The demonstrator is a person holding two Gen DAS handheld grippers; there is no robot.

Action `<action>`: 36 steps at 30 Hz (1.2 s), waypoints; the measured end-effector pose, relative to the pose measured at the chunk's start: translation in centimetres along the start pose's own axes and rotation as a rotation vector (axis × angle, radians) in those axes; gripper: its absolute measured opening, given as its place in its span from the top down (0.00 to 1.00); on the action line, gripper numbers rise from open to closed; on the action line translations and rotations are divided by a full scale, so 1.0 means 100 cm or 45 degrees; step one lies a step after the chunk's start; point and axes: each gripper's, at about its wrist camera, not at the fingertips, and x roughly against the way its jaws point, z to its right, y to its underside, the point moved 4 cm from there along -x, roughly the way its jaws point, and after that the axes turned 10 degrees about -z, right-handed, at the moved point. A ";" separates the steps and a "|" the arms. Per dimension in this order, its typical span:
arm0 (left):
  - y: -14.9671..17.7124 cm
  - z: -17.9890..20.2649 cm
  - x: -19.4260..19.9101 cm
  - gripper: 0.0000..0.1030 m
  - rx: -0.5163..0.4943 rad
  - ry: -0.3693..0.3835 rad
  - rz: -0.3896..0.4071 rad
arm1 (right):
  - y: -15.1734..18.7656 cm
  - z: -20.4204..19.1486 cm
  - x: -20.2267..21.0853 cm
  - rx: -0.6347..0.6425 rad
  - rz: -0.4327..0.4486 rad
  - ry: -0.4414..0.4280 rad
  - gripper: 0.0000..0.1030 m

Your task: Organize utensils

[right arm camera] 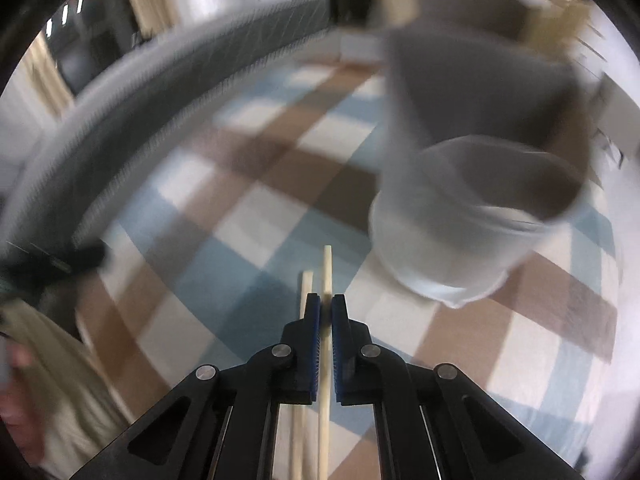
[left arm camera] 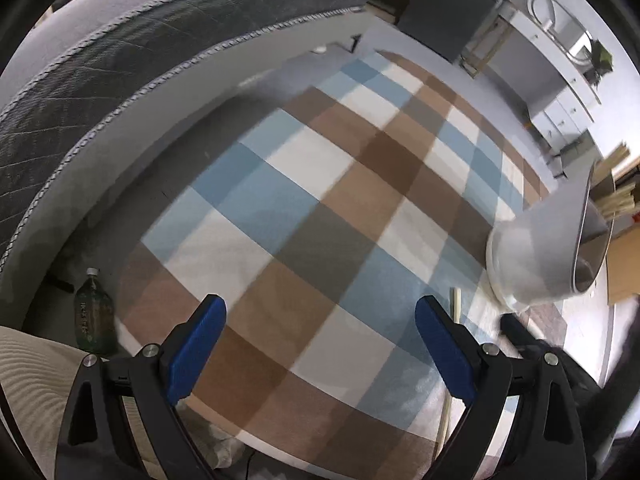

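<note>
My right gripper [right arm camera: 326, 300] is shut on a pale wooden chopstick [right arm camera: 327, 268] that sticks out forward between the blue pads. A second chopstick [right arm camera: 306, 288] runs alongside it, outside the left pad; whether it lies on the rug I cannot tell. The white utensil holder [right arm camera: 452, 240] stands ahead to the right, blurred, with wooden utensils [right arm camera: 560, 28] in its tall back compartment. My left gripper [left arm camera: 320, 308] hangs open and empty over the checked rug [left arm camera: 320, 184]. In the left wrist view the holder [left arm camera: 532, 248] stands at the right, and a chopstick [left arm camera: 454, 304] lies by the right finger.
A grey quilted cushion edge [left arm camera: 160, 48] curves along the far side of the rug. A green bottle [left arm camera: 92, 312] stands at the rug's left corner. Flat cardboard [left arm camera: 624, 264] lies behind the holder. A person's beige clothing [right arm camera: 56, 360] fills the lower left.
</note>
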 end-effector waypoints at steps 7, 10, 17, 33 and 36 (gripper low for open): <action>0.012 0.048 -0.017 0.12 -0.176 0.073 -0.049 | 0.014 0.056 0.066 -0.292 0.298 -0.230 0.98; 0.018 0.072 -0.024 0.16 -0.281 0.040 -0.051 | 0.025 0.074 0.079 -0.358 0.363 -0.272 1.00; 0.017 0.100 -0.050 0.21 -0.333 -0.031 -0.105 | 0.035 0.088 0.072 -0.425 0.397 -0.351 1.00; 0.007 0.133 -0.081 0.96 -0.426 -0.192 -0.143 | 0.051 0.111 0.056 -0.496 0.294 -0.413 0.97; 0.004 0.128 -0.081 0.98 -0.396 -0.146 -0.145 | 0.052 0.107 0.053 -0.461 0.257 -0.403 0.97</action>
